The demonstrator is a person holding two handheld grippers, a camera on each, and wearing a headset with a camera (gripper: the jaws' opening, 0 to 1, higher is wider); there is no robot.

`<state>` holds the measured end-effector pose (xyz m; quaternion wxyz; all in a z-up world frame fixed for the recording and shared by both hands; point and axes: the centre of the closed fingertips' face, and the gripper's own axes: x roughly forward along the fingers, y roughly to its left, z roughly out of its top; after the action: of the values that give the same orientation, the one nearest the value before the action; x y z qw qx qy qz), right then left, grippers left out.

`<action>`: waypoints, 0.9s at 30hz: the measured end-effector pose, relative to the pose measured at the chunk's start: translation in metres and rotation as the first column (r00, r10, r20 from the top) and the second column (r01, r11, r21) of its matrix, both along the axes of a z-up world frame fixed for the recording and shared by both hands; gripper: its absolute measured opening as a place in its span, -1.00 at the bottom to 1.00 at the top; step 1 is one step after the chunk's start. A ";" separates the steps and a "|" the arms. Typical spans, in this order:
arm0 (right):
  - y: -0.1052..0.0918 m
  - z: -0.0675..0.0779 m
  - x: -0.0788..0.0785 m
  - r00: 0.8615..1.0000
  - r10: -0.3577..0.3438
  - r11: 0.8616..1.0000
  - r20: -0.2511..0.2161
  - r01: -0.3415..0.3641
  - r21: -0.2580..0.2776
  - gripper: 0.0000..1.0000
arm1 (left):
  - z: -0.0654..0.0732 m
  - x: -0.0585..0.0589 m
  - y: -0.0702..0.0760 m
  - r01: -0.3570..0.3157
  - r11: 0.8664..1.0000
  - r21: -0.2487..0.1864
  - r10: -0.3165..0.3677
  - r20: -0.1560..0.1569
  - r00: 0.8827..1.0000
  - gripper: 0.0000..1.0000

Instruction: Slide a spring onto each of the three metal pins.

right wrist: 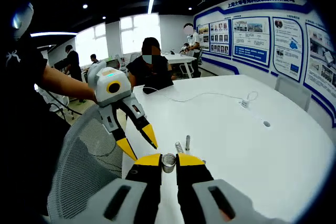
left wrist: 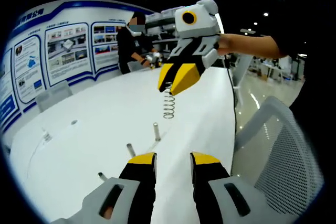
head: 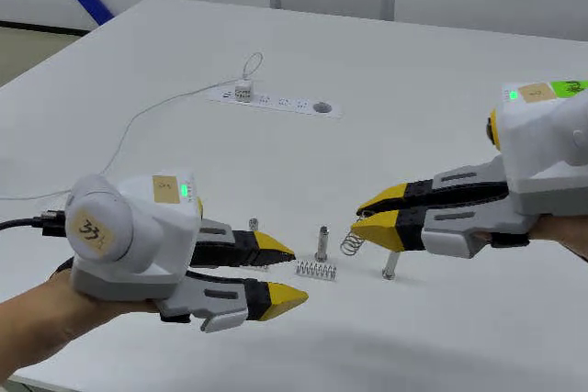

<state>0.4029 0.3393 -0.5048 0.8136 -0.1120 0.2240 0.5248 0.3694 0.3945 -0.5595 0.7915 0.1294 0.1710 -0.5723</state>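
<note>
While raised over the table, right claw: clenched on a spring dangling from its tips.
left claw: released.
loose spring: lay just ahead of left claw.

I am pinching a coiled spring by its top end in the yellow tips of my right claw; it is dangling just right of the middle pin. A second spring is lying on its side on the white surface, just near of that pin. The left pin and right pin are standing bare.
</note>
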 end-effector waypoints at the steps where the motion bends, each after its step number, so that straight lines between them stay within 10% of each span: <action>1: -0.005 0.000 0.004 1.000 -0.023 1.000 0.008 0.023 -0.003 -0.79 | -0.001 0.000 0.002 -0.006 1.000 -0.002 0.006 0.000 1.000 -0.44; 4: -0.022 -0.002 0.018 0.994 -0.066 0.997 0.085 0.070 -0.038 -0.79 | -0.005 0.001 0.010 -0.032 0.999 -0.001 0.032 -0.006 0.999 -0.42; 27: -0.060 -0.048 0.051 0.972 -0.228 0.967 0.053 0.232 -0.102 -0.79 | -0.019 0.012 0.050 -0.224 0.971 -0.077 0.218 -0.083 0.972 -0.19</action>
<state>0.4539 0.2793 -0.5528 0.8661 -0.1397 0.2470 0.4115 0.3818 0.4450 -0.5784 0.8484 0.0539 0.1887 -0.4917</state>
